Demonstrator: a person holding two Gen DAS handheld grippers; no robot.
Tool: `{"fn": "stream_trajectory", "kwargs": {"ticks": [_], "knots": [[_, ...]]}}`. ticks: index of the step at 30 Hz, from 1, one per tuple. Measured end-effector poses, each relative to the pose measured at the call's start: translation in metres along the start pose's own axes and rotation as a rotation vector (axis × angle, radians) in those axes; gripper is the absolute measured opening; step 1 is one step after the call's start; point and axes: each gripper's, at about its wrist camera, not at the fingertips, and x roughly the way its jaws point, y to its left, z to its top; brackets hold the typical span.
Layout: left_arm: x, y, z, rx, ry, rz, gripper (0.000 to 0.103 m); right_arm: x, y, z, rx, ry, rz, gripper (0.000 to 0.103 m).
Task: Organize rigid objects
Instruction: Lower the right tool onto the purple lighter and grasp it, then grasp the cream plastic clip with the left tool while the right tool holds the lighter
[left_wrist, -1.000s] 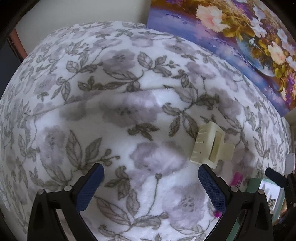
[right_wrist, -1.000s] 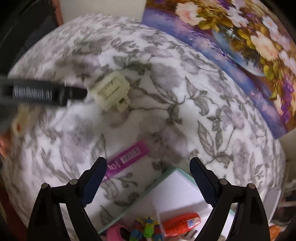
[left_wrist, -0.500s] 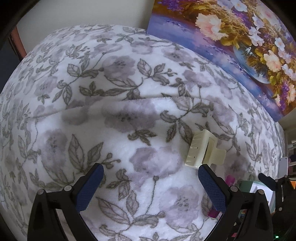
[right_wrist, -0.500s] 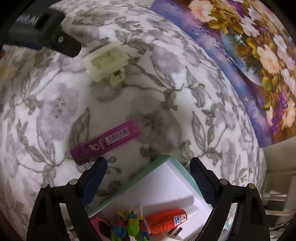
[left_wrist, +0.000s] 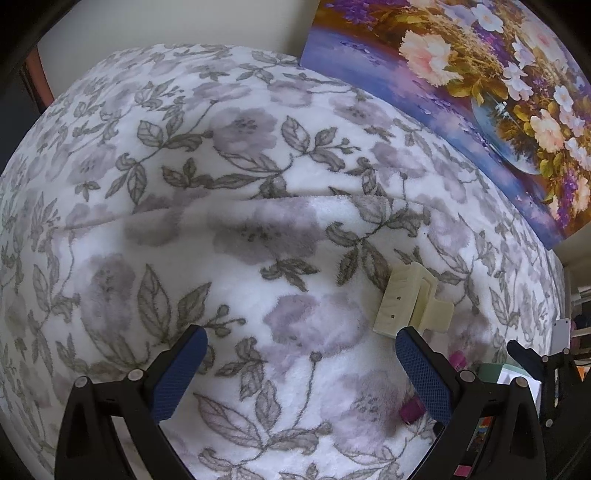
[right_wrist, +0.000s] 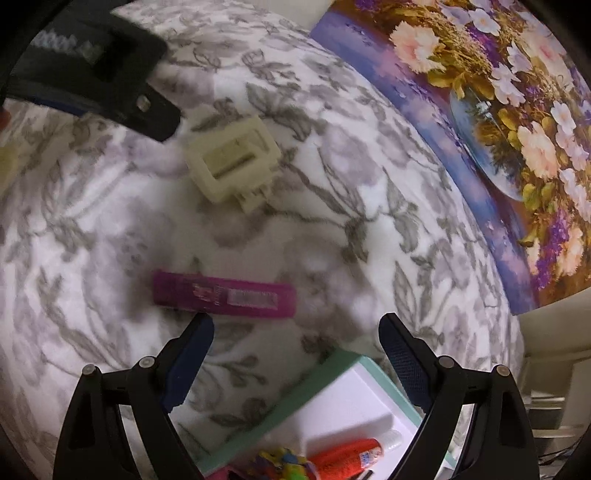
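Since the earlier frames the right gripper (right_wrist: 295, 354) has swung so the purple tube (right_wrist: 224, 297), which lay slanted, now lies crosswise just ahead of its fingertips; the left gripper's view has barely shifted. Both grippers are spread wide and grasp nothing.

Nearest, at the bottom of the right wrist frame, the green-edged tray (right_wrist: 325, 373) already holds an orange tube (right_wrist: 351, 458) and small colourful toys (right_wrist: 284, 459). Just beyond, the purple tube rests on the floral blanket (right_wrist: 110, 229), its long axis running left to right across the middle of the frame.

Picking it up looks like the step in hand. To do it well, turn the wrist so the fingers close across the tube's narrow width, at its middle.

Farther off, the cream hair clip (right_wrist: 231, 162) sits in the upper middle, close to the left gripper (left_wrist: 299, 354).
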Motion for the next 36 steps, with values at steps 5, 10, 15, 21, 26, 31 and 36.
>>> {"fn": "stream_trajectory", "kwargs": {"ticks": [5,10,15,21,26,31,36], "knots": [[0.004,0.007,0.001,-0.026,0.008,0.001,0.103,-0.003,0.003,0.007,0.053,-0.015,0.107,0.091],[0.006,0.012,0.001,-0.046,0.012,-0.005,0.103,-0.001,-0.004,0.013,0.174,-0.012,0.232,0.091],[0.006,0.014,0.001,-0.057,0.011,-0.013,0.103,0.012,-0.009,0.021,0.242,0.015,0.274,0.091],[0.007,0.015,0.000,-0.063,0.019,-0.023,0.103,0.021,0.001,0.022,0.239,0.036,0.254,0.091],[0.011,0.018,0.000,-0.066,0.028,-0.023,0.103,0.027,-0.001,0.025,0.231,0.029,0.258,0.091],[0.013,0.018,0.001,-0.067,0.033,-0.025,0.103,0.026,-0.001,0.023,0.232,0.007,0.267,0.086],[0.014,0.017,0.000,-0.062,0.037,-0.025,0.103,0.018,-0.006,0.018,0.249,0.001,0.269,0.082]]}}
